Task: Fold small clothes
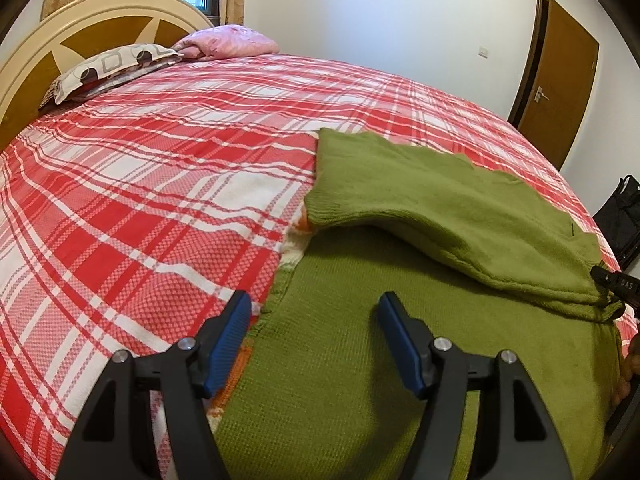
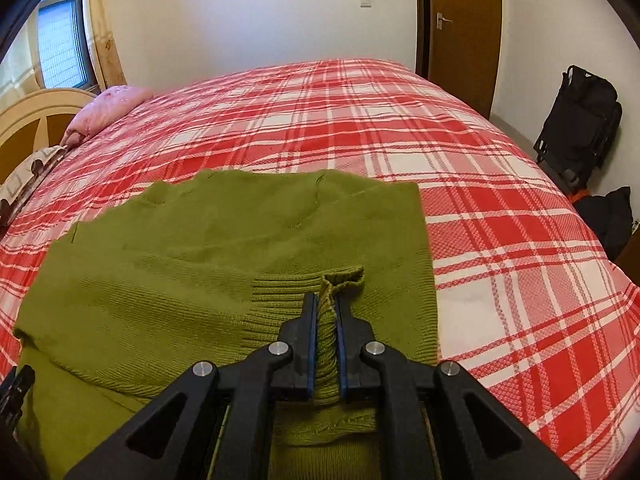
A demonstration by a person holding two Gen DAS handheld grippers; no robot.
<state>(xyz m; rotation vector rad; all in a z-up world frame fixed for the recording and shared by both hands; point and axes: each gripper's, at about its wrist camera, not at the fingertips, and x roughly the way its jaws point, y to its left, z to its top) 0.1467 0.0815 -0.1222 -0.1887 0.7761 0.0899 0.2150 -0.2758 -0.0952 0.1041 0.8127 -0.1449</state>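
- the green sweater lies on the red plaid bed, one part doubled back over the rest.
- the right gripper has its fingers nearly together, pinching the sweater's ribbed hem.
- the left gripper hangs over the sweater's edge at 6 o'clock in its view, fingers wide, holding nothing.
- pillows sit at 11 o'clock.

Only readable bit: white letters "DAS" on the black tip of the right gripper, poking in at the edge.
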